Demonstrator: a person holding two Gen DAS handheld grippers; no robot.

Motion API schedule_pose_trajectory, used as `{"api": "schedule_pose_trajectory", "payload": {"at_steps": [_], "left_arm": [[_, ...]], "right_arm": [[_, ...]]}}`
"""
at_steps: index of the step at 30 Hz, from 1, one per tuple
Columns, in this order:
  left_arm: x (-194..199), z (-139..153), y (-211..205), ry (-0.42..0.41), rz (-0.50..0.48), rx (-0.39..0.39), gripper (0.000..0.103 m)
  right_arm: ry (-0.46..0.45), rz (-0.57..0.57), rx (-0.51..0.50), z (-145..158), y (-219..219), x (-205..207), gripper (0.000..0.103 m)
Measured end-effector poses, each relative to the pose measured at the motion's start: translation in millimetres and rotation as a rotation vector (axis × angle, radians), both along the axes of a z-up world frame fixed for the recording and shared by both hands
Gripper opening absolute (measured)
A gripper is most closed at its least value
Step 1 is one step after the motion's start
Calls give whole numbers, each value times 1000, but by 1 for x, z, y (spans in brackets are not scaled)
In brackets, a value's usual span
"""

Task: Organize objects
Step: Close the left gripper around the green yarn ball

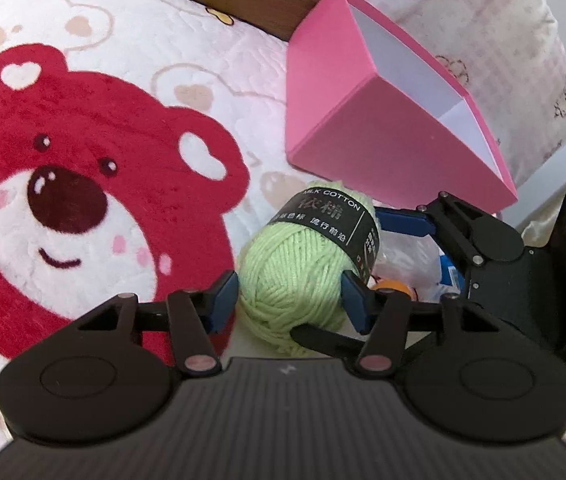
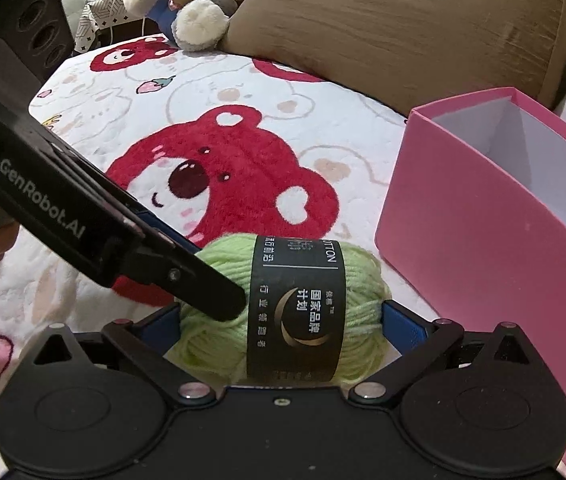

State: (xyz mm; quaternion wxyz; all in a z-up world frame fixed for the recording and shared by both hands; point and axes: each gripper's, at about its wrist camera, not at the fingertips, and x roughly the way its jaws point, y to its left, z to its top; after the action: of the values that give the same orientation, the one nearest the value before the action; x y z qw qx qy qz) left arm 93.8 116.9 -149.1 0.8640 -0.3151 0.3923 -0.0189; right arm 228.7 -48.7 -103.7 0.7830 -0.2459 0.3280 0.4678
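A light green ball of yarn (image 1: 295, 276) with a black paper band lies on the bear-print blanket (image 1: 83, 160). It also shows in the right wrist view (image 2: 219, 320). My left gripper (image 1: 289, 300) has its blue pads on both sides of the yarn's near end, touching it. My right gripper (image 2: 279, 320) spans the yarn from the other side, its pads against both ends. The right gripper shows in the left wrist view (image 1: 463, 232). An open pink box (image 1: 383, 128) with a white inside stands just behind the yarn, also in the right wrist view (image 2: 483, 240).
A brown pillow (image 2: 403, 32) and plush toys (image 2: 195, 4) lie at the far side of the bed. A floral pillow (image 1: 503, 40) stands behind the box. Clear plastic packets and an orange item (image 1: 411, 276) lie beside the yarn under my right gripper.
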Motion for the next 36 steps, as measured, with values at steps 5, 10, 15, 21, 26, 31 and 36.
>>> {"api": "schedule_pose_trajectory", "payload": {"at_steps": [5, 10, 15, 21, 26, 31, 36], "left_arm": [[-1, 4, 2, -45, -26, -31, 53], [-1, 7, 0, -67, -40, -56, 57], [0, 4, 1, -45, -8, -31, 55], [-7, 17, 5, -60, -33, 33, 50], [-7, 16, 14, -43, -56, 4, 50], [-11, 16, 13, -33, -68, 16, 51], [-20, 18, 7, -61, -86, 6, 61]], "right_arm": [[20, -52, 24, -5, 5, 4, 103], [33, -124, 29, -3, 5, -1, 103], [24, -160, 57, 2, 5, -18, 103], [143, -194, 141, 19, -9, -39, 103], [59, -89, 89, 26, -14, -70, 101], [23, -151, 47, 15, -18, -69, 101], [61, -228, 64, -1, -26, -56, 90]]}}
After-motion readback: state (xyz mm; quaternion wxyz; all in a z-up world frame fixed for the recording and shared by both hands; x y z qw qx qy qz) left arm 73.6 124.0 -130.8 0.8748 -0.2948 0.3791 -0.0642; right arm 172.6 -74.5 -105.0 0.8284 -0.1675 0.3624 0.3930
